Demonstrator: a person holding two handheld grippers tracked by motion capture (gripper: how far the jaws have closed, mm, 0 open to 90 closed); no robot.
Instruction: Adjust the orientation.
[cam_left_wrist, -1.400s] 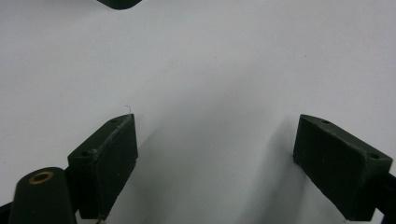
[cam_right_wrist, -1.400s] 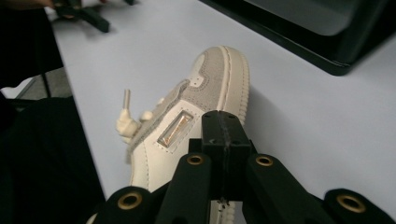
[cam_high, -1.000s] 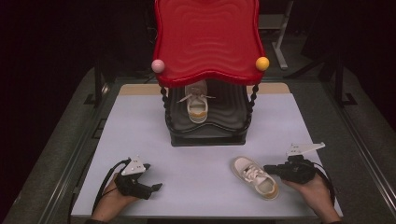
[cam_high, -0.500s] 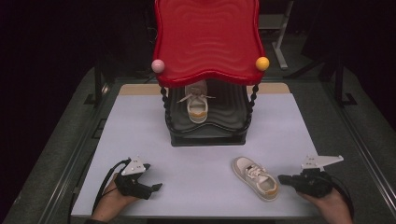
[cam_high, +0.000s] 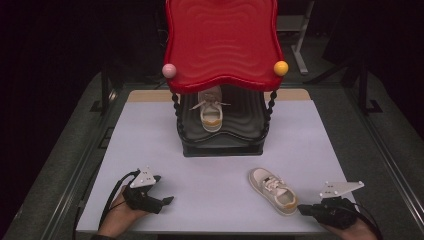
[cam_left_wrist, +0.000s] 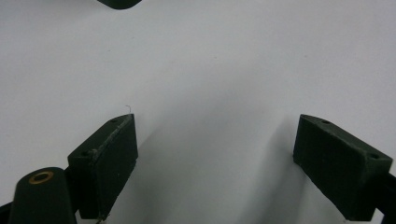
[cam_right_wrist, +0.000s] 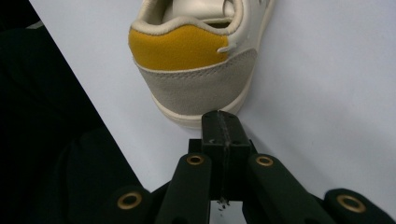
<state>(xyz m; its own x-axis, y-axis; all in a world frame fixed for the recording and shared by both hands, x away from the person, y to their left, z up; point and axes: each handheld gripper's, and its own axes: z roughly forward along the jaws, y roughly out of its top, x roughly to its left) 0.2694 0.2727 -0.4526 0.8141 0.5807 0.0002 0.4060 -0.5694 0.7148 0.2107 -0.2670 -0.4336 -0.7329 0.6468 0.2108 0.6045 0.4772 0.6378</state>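
The loose shoe (cam_high: 273, 190) lay on the tabletop (cam_high: 210, 185) near its front right edge, yellow heel toward the right gripper (cam_right_wrist: 223, 122), whose closed jaws sat just behind it, perhaps touching. The left gripper (cam_left_wrist: 215, 154) rested open, empty, well apart.

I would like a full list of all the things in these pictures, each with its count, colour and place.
shoe on the table: 1, cream with a yellow heel, near right of the table, heel toward the right gripper.
shoe on the rack: 1, cream with a yellow heel, on the lower black shelf.
rack: 1, black lower shelf and twisted posts with a red wavy top, at the table's far middle.
balls: 2, pink and yellow, at the red top's front corners.
table: 1, pale lilac-white.
left gripper: 1, black, near left, fingers wide apart over bare table.
right gripper: 1, black, near right, fingers together just behind the shoe's heel.
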